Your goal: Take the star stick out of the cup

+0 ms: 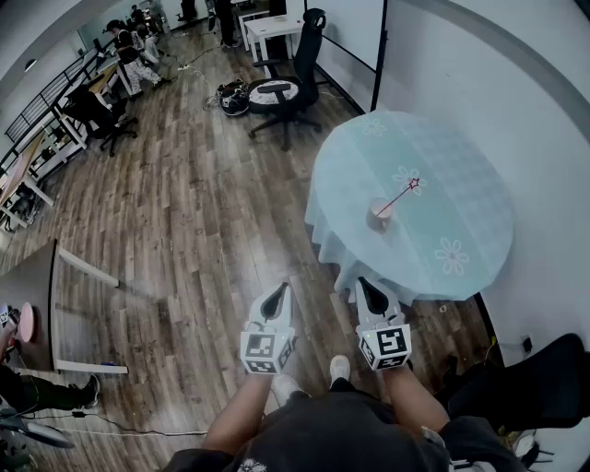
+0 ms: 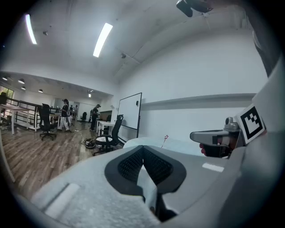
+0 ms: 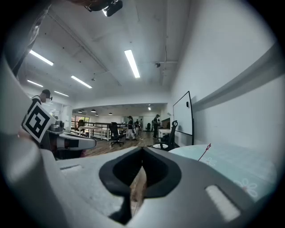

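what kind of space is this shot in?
Most likely an open-plan office or lab. It has wheeled office chairs, white desks along the far side, a whiteboard and ceiling strip lights. The wood floor and the cloth-covered round table are less typical.

A cup point(image 1: 380, 216) stands on the table point(image 1: 461, 175), the star stick point(image 1: 401, 195) in it leaning right. The left gripper point(image 1: 277, 289) and right gripper point(image 1: 368, 283) sit side by side before the table

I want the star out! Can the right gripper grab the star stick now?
Probably not yet: the right gripper sits at the table's near edge, the star stick mid-table. Nothing blocks it.
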### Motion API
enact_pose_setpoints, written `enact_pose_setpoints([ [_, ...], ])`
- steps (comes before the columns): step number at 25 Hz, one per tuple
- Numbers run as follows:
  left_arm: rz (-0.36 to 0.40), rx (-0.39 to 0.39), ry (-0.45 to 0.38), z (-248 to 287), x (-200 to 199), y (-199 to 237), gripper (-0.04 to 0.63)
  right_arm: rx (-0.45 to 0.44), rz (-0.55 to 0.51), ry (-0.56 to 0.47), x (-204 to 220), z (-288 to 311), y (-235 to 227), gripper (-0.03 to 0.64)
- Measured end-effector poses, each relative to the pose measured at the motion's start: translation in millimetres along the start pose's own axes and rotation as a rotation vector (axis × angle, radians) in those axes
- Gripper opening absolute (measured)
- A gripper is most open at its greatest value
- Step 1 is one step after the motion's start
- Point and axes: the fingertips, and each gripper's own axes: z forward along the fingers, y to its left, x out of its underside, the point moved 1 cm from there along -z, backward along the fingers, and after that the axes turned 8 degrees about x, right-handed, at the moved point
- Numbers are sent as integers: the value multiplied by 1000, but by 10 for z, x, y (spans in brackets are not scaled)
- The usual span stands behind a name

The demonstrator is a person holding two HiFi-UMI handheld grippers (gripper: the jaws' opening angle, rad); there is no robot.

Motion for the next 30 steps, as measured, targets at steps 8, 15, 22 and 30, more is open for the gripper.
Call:
enact_pose_setpoints([
  [8,10,1,8,113,-59,-72,5,-5,28,-29,-50,-21,-135,3],
  [15,26,-2,12,416,-114,-325,5,-20,86,-57,-13,-72,-515,3],
  [22,48,-16,36,704,-106,-609,5,-32,111,-55,53,-29,-984,3],
  [30,29,-27,78,958,-122,-683,5,-31,128,-41,132,103,-1272,3],
])
